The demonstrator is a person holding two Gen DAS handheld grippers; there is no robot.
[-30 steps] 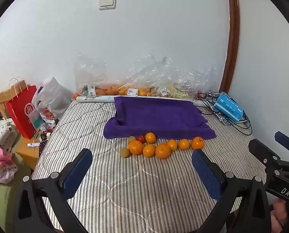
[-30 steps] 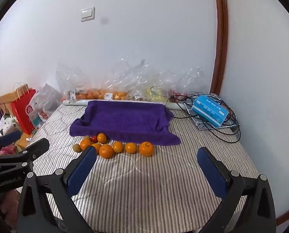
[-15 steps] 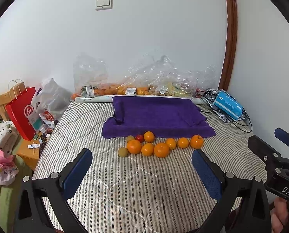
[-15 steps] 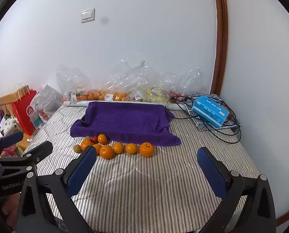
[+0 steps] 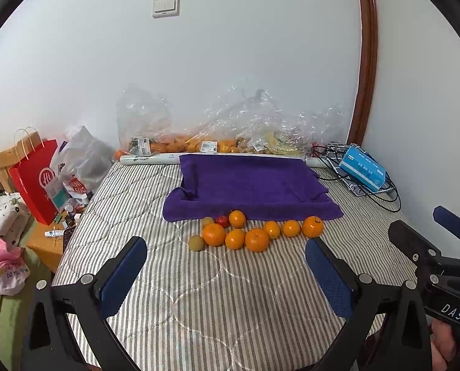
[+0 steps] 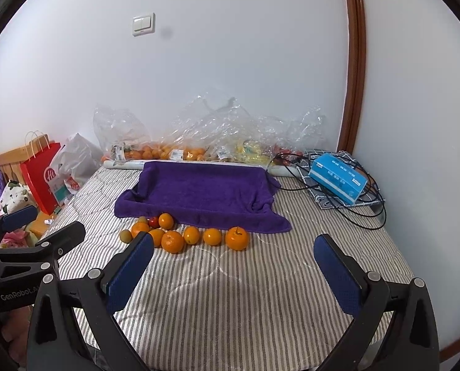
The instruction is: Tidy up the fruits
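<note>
Left wrist view
Left gripper (image 5: pixel 225 259): jaws spread wide, holding nothing, low above striped bed (image 5: pixel 217 296).
Fruits (image 5: pixel 254 232): clustered ahead of the fingers, well apart from them, just before purple towel (image 5: pixel 248 188).
Right gripper (image 5: pixel 440 241): at right edge; spread not discernible here.

Right wrist view
Right gripper (image 6: pixel 233 259): jaws spread wide, empty.
Fruits (image 6: pixel 183 235): ahead, toward left finger (image 6: pixel 131 269), partly hidden behind it.
Largest orange (image 6: pixel 237 238): rightmost, near towel's front edge.

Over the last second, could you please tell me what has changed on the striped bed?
Both open grippers, left gripper and right gripper, eased slightly nearer the loose round fruits; nothing was grasped or released. The fruits and the purple towel stayed put.
</note>
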